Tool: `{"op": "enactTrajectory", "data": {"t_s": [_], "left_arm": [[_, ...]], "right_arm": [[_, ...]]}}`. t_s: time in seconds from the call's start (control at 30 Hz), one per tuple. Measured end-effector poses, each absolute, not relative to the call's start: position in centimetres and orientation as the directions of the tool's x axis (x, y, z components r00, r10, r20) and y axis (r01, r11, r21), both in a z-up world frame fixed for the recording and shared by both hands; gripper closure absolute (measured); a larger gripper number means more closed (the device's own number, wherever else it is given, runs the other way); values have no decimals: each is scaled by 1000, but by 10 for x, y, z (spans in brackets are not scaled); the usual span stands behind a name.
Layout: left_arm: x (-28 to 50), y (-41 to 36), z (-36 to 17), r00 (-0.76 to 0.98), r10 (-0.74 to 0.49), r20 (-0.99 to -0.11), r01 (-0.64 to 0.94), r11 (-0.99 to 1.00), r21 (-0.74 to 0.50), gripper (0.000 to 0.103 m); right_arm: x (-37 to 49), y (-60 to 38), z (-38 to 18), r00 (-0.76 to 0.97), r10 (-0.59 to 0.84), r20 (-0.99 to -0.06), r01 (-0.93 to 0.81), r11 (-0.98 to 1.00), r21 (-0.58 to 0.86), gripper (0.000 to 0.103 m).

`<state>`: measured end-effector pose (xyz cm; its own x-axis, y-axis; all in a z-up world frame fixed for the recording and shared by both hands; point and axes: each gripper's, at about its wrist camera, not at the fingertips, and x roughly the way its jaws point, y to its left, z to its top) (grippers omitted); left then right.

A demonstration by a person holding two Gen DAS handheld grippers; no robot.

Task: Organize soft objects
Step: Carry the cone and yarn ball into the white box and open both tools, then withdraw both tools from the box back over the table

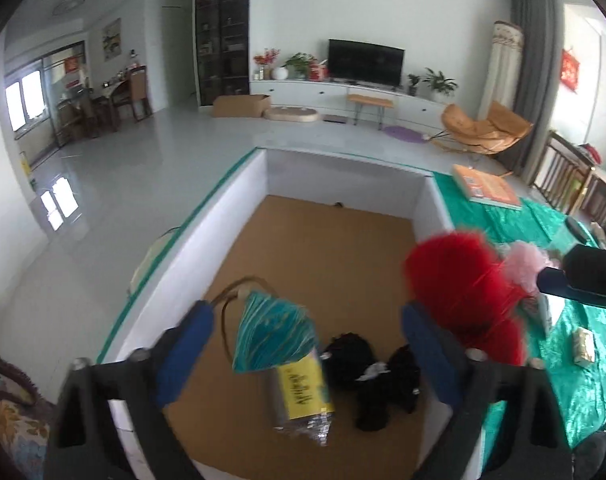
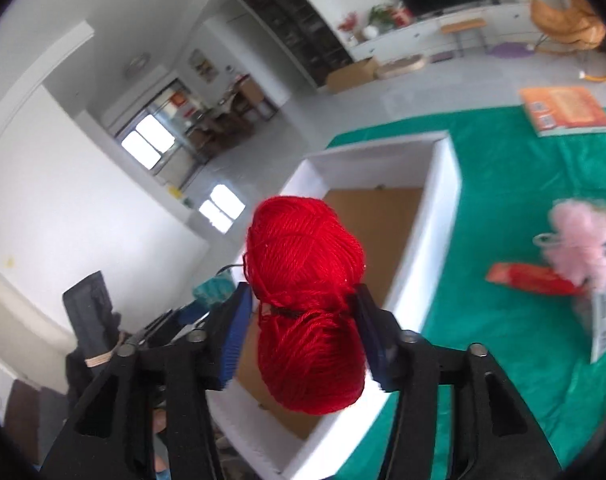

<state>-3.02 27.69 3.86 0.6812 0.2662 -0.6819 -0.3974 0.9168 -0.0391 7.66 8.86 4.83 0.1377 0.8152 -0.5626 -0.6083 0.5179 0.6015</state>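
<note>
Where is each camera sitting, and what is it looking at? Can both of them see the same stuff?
Left wrist view: sits on the left tongs, looking down into the white box; a teal bundle hangs loose between its open blue fingers.
Right wrist view: sits on the right tongs, looking across the box's corner and the green cloth; red yarn sits between its fingers, grip unclear.
Both show the white box, red yarn, orange book, pink fluffy thing and television.
</note>
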Motion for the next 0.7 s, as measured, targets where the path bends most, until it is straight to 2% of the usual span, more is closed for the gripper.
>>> {"op": "enactTrajectory", "data": {"t_s": [0.1, 0.2, 0.33, 0.43, 0.53, 0.7], "left_arm": [[-39, 279, 31, 691, 259, -675, -407, 911, -68, 0], [-30, 256, 24, 712, 190, -676, -344, 933, -100, 0], [-13, 187, 29, 751, 29, -660, -161, 977, -139, 0], [-1, 123, 25, 734, -120, -669, 15, 987, -162, 0], [16, 69, 4, 667, -223, -711, 136, 975, -178, 0], [49, 34, -44, 607, -184, -773, 114, 983, -144, 0]], "right_arm": [[71, 82, 32, 172, 792, -585, -610, 552, 568, 26], [77, 38, 12, 323, 705, -631, -549, 683, 482, 27], [83, -35, -33, 555, 388, -736, -368, 908, 201, 26], [91, -86, -73, 592, 191, -783, -226, 972, 66, 26], [95, -119, -101, 570, 137, -810, -161, 985, 53, 27], [91, -133, -112, 570, 111, -814, -137, 990, 39, 27]]}}
